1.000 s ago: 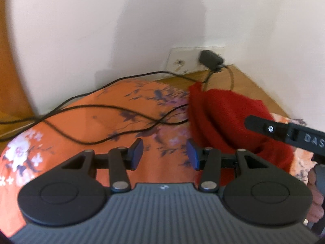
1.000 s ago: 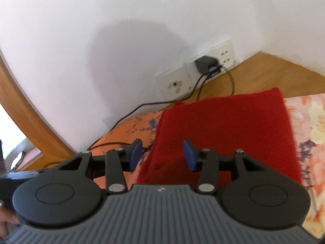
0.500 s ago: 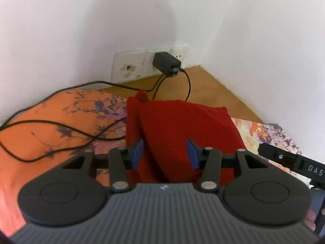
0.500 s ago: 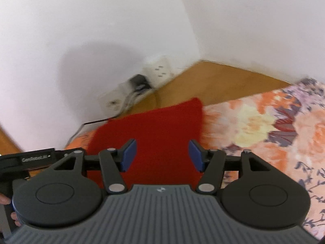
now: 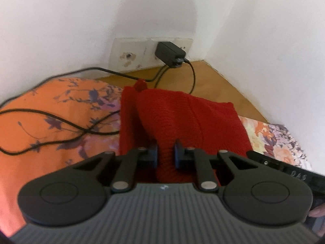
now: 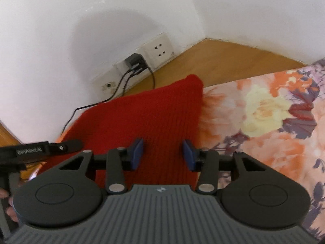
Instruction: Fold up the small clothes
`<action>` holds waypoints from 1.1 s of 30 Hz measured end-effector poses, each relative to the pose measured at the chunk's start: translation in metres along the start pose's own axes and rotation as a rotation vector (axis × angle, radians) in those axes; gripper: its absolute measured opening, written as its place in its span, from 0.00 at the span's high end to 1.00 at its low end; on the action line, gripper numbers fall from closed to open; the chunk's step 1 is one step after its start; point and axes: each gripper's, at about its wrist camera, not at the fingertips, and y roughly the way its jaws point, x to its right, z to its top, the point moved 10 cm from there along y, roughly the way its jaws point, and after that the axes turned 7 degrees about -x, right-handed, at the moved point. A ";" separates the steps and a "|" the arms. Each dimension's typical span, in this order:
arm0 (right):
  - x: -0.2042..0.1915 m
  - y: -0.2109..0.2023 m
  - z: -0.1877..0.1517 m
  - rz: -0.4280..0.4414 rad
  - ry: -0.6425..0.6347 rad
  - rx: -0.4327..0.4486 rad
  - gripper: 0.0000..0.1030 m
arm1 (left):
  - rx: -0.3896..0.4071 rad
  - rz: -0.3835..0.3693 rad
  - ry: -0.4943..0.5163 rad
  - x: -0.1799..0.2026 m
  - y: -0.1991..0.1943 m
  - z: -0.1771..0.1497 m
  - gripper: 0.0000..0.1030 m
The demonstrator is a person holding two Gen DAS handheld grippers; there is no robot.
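— Where do the grippers stand?

— The left hand-held gripper [image 5: 165, 155] has its jaws drawn close on a ridge of the red knitted garment [image 5: 182, 118], seemingly pinching it; the right hand-held gripper [image 6: 162, 154] is spread over the same knit, gripping nothing

— And the garment?

— On the floral bedspread [image 6: 264, 111], near the corner wall socket [image 5: 150, 55] and charger cable [image 5: 61, 122]

— Next?

— Probably the right closes on its edge, then both carry the fold over
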 end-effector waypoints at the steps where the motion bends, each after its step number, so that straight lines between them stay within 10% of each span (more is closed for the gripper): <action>1: -0.008 0.000 0.000 0.000 -0.028 0.001 0.50 | 0.008 0.023 0.005 -0.005 -0.002 0.000 0.84; 10: -0.045 0.010 -0.010 0.010 -0.175 -0.007 0.48 | -0.019 0.068 -0.094 -0.047 0.011 -0.010 0.74; 16: -0.013 0.000 0.000 0.132 0.012 -0.030 0.21 | -0.023 0.088 -0.157 -0.056 0.007 -0.014 0.33; 27: 0.022 0.021 -0.014 0.272 0.162 -0.138 0.08 | -0.099 -0.189 -0.425 -0.056 0.011 -0.032 0.32; 33: 0.008 0.038 -0.018 0.320 0.118 -0.180 0.05 | -0.099 -0.199 -0.350 -0.042 0.017 -0.034 0.32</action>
